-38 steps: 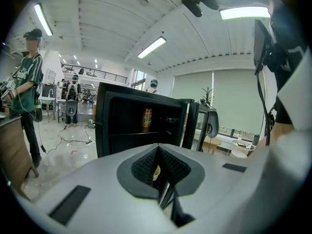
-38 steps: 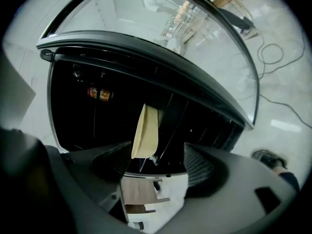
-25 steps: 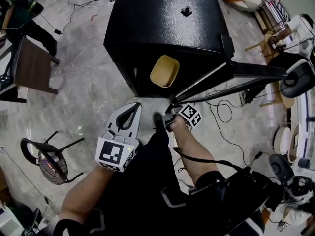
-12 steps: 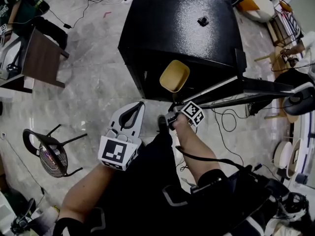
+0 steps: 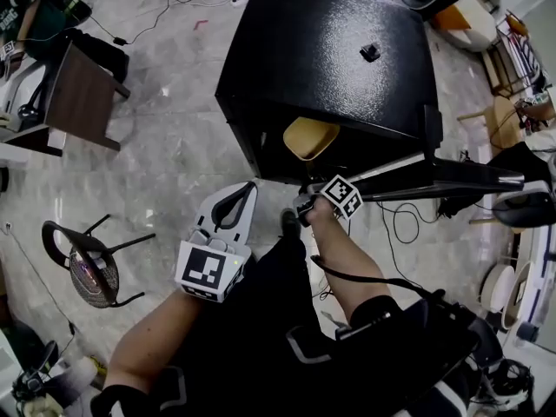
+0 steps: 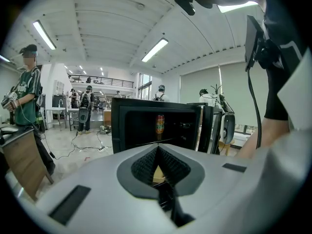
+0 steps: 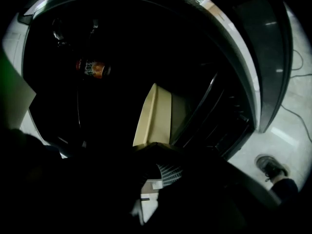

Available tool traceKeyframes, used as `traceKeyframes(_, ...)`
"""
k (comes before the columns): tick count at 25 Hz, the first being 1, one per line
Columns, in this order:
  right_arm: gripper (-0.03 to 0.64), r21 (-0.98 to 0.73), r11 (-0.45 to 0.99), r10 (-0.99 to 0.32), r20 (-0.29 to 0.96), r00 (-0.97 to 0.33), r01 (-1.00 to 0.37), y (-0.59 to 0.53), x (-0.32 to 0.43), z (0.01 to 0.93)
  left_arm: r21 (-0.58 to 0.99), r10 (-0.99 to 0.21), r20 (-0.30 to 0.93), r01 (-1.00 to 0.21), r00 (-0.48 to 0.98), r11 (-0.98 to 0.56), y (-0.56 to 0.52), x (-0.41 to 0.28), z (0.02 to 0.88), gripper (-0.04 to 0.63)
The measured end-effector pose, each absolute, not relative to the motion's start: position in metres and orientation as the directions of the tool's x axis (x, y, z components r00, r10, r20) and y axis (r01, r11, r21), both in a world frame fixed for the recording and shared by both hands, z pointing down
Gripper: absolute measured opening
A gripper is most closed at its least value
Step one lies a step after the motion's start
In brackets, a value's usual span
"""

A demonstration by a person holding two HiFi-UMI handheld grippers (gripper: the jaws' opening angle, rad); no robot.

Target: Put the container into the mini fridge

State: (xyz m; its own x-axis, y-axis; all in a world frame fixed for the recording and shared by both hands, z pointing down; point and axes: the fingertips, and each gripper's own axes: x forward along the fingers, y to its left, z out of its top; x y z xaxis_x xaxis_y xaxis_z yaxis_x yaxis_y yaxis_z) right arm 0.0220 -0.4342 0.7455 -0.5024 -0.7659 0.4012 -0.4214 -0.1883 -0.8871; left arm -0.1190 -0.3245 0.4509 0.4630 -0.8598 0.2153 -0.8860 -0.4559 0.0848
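The right tool (image 7: 156,147) grips the yellow container (image 7: 156,113) by its rim, just ahead of its tips and partly inside the open mini fridge (image 5: 330,50); setting it down and releasing seem still to do, and the left tool (image 6: 159,150) is closed and empty

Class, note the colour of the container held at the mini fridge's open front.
The container is pale yellow, and it shows best in the head view.

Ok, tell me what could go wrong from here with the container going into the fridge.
The right gripper grips the container only at its near edge, so it might tilt or slip. The container is just at the opening of the fridge, beside the open door; it could bump the frame. A bottle stands inside and might get knocked.
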Motion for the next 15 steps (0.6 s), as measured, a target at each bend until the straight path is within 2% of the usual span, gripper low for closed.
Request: traceKeyframes(15, 0.017, -0.886, -0.169, -0.744, 0.402, -0.534, -0.432, -0.461, 0.005, 0.743, 0.084, -0.884, 0.215, -0.909, 0.416, -0.408, -0.335, -0.126, 0.451, 0.009)
